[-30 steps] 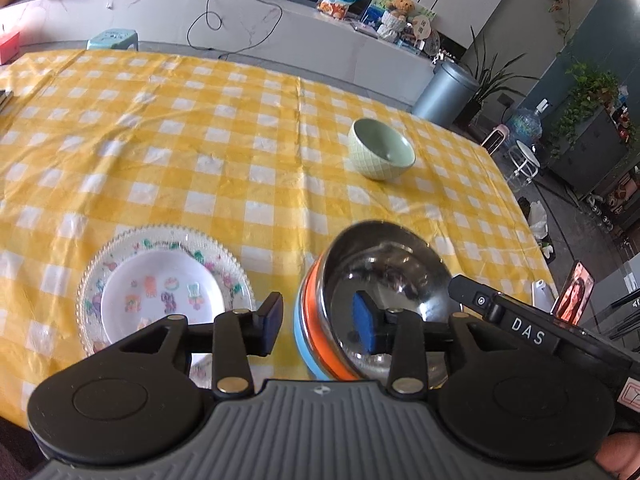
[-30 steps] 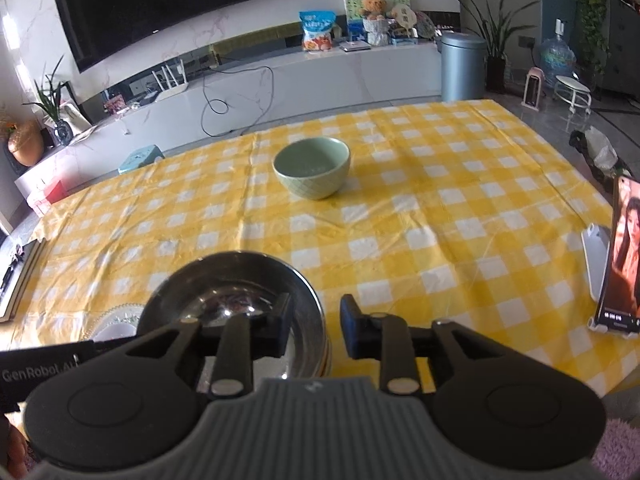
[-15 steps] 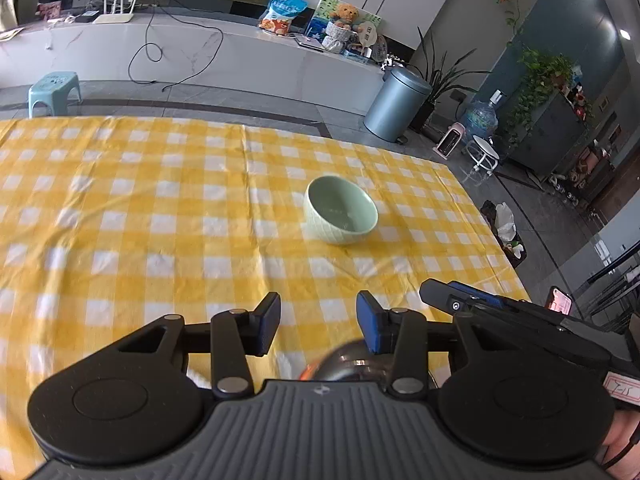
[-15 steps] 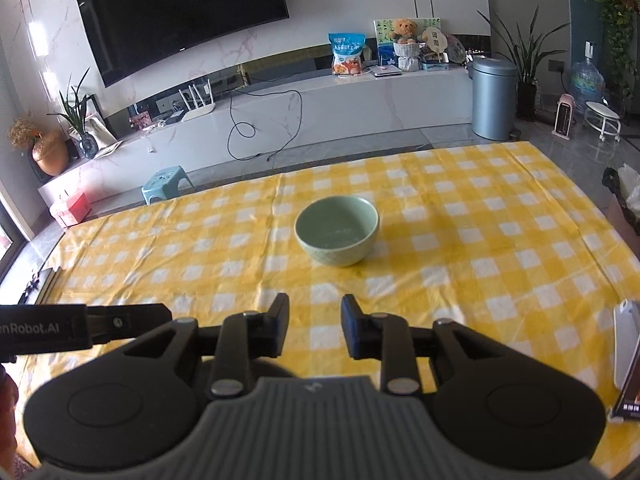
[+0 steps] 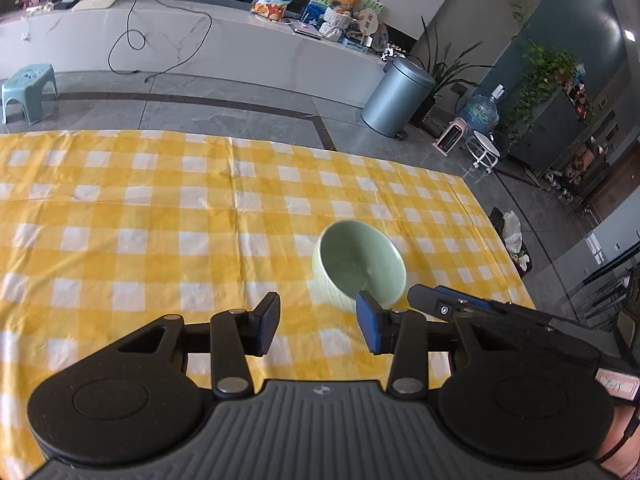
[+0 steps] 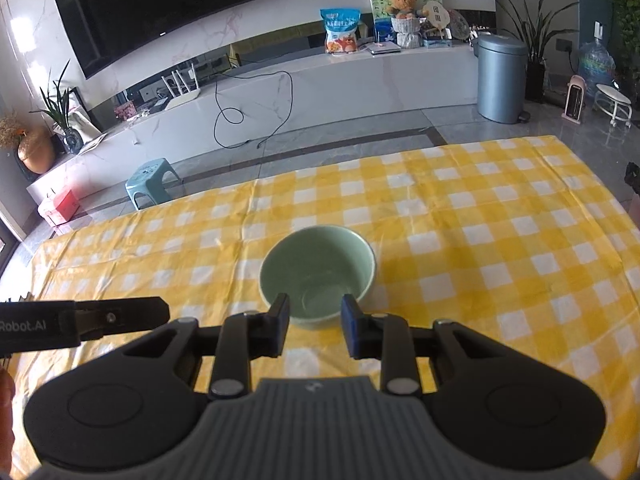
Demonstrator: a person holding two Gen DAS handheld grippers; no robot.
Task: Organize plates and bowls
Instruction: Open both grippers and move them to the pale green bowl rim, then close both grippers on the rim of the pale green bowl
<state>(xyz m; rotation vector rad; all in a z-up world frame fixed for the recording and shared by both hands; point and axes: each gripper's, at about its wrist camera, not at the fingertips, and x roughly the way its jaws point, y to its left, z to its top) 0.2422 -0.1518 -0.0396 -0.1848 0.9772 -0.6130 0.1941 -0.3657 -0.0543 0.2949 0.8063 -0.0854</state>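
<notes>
Two views look forward along hand-held grippers over a bench (image 5: 120, 216) covered with a yellow and white checked cloth; a pale green bowl (image 5: 360, 266) stands upright and empty on the cloth, the only dish in sight.

In the left wrist view the bowl sits right of centre, in the lower middle of the frame; the left gripper (image 5: 318, 322) fills the bottom, its jaws moderately apart with only cloth between them; the blue pad of its right-hand finger overlaps the bowl's near rim in the picture, though whether it touches cannot be told; the tip of the other gripper's dark body juts in from the lower right, just beside the bowl.

In the right wrist view the bowl (image 6: 318, 276) lies at the centre; the right gripper (image 6: 314, 330) stands at the bottom with its jaws narrowly apart and holding nothing, the bowl's near side showing in the gap just beyond the fingertips; a dark bar of the left gripper crosses the lower left edge.

Beyond the bench, the upper part of the frames shows grey floor, a long white counter, a large dark screen (image 6: 160, 12) at upper left, a small teal stool (image 6: 150, 182), and a grey bin (image 6: 500, 78) at upper right.
</notes>
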